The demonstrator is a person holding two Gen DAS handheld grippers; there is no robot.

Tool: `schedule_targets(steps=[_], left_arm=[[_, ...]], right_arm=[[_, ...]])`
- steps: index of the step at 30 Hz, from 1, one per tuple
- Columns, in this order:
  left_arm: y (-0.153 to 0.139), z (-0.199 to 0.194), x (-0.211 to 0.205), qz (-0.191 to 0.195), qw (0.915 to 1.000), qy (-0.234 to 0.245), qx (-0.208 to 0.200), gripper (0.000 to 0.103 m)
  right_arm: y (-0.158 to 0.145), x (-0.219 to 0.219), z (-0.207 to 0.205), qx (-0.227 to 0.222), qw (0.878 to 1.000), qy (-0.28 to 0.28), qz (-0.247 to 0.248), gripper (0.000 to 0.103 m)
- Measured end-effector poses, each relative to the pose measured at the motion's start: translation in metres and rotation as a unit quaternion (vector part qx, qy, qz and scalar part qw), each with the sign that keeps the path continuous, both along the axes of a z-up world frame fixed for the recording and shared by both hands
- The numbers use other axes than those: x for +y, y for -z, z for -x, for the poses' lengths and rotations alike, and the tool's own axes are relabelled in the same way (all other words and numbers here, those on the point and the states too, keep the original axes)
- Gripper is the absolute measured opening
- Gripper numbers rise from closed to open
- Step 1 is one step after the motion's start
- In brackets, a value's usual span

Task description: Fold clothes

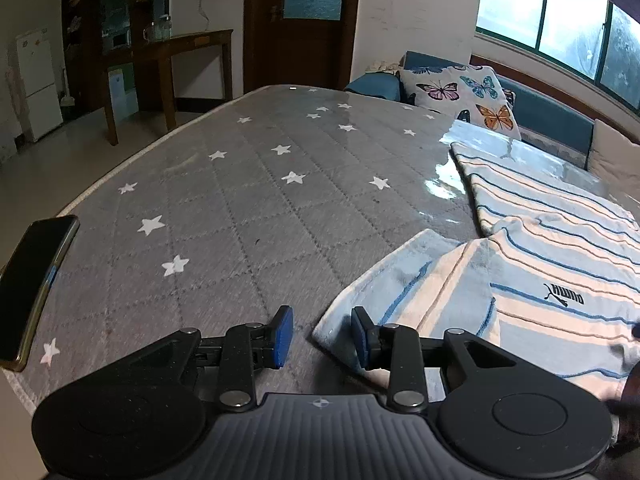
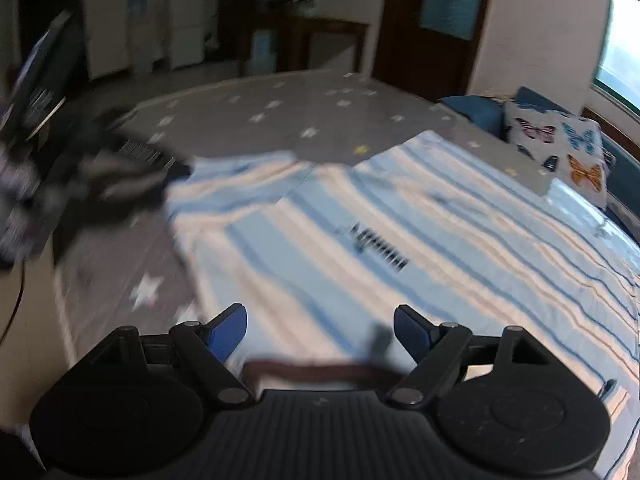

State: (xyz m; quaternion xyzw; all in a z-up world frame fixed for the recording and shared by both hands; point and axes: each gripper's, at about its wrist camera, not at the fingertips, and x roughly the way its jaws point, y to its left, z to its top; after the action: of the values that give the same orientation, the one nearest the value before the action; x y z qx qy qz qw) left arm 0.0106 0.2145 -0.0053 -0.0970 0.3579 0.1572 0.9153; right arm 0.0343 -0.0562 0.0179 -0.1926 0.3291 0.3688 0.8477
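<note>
My left hand-held gripper [image 1: 322, 336], at the bottom centre of the left wrist view, has its two blue rubber-faced pads [image 1: 283, 336] standing apart with a narrow gap; the pointed corner of the shirt's sleeve lies in that gap, and the pads do not press on it. The striped shirt [image 1: 552, 264] is a soft, fleecy knit in pale blue and white bands with thin dark-blue lines and a small black printed logo; it lies flat across the lower right of this view, its sleeve reaching toward the centre bottom. It rests on a grey quilted bed [image 1: 248, 208], stitched in diamonds, printed with white stars and glossy toward the upper right. A black glass-faced phone [image 1: 32, 280] lies at the left edge. A butterfly-print cushion [image 1: 464, 98] sits at the upper right.

In the blurred right wrist view, my right hand-held gripper [image 2: 320, 332], bottom centre, has its blue pads wide apart over the shirt [image 2: 360, 220], gripping nothing; the garment fills the centre and right.
</note>
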Motion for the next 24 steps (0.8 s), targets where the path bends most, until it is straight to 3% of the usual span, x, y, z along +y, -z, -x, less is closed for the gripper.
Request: schedule_targets(steps=[4, 9, 14, 21, 24], left_arm=[[-0.004, 0.008, -0.001, 0.008, 1.0, 0.003, -0.001, 0.036], [-0.005, 0.012, -0.002, 0.021, 0.9998, 0.006, 0.001, 0.04], [-0.002, 0.008, -0.003, 0.024, 0.9997, 0.005, 0.003, 0.04], [-0.001, 0.005, -0.006, 0.021, 0.9998, 0.004, 0.001, 0.039], [-0.001, 0.004, -0.006, 0.025, 0.9997, 0.003, -0.001, 0.034]], right_arm=[[0.005, 0.012, -0.018, 0.001, 1.0, 0.023, -0.003, 0.083], [0.017, 0.029, -0.004, 0.011, 1.0, -0.017, -0.003, 0.083], [0.011, 0.032, 0.012, -0.023, 0.998, -0.054, 0.005, 0.083], [0.016, 0.039, 0.0, -0.001, 0.999, -0.035, -0.003, 0.083], [0.016, 0.04, 0.012, -0.022, 0.999, -0.048, 0.001, 0.083]])
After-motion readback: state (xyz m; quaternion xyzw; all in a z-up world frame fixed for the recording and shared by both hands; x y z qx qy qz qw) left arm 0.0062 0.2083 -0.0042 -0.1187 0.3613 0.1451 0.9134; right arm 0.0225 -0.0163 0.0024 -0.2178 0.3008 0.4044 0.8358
